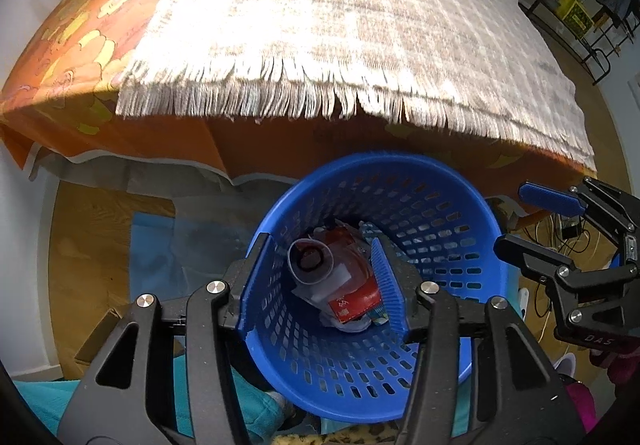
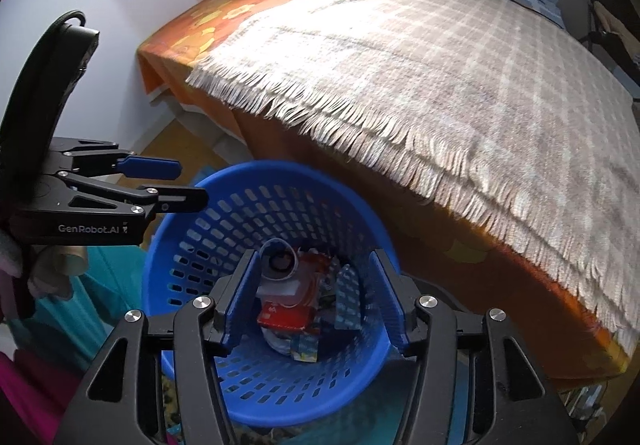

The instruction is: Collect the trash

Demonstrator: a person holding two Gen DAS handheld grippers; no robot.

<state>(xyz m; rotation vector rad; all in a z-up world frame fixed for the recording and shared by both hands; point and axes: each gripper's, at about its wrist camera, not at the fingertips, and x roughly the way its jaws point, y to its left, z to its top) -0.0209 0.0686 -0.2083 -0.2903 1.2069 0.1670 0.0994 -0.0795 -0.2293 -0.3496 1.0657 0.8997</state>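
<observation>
One blue perforated basket (image 1: 420,205) stands beside the bed's near edge. Two grippers, left gripper (image 1: 324,281) and right gripper (image 2: 316,301), hang above it. One fringed checked blanket (image 2: 460,85) covers the bed.

The left gripper (image 1: 320,281) is hanging over the blue basket (image 1: 440,213), fingers (image 1: 258,285) parted around nothing; trash (image 1: 340,285) is lying inside, the bed (image 1: 340,25) lying at twelve o'clock.

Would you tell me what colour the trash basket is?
Blue, with slotted walls; the basket shows best in the right wrist view.
</observation>
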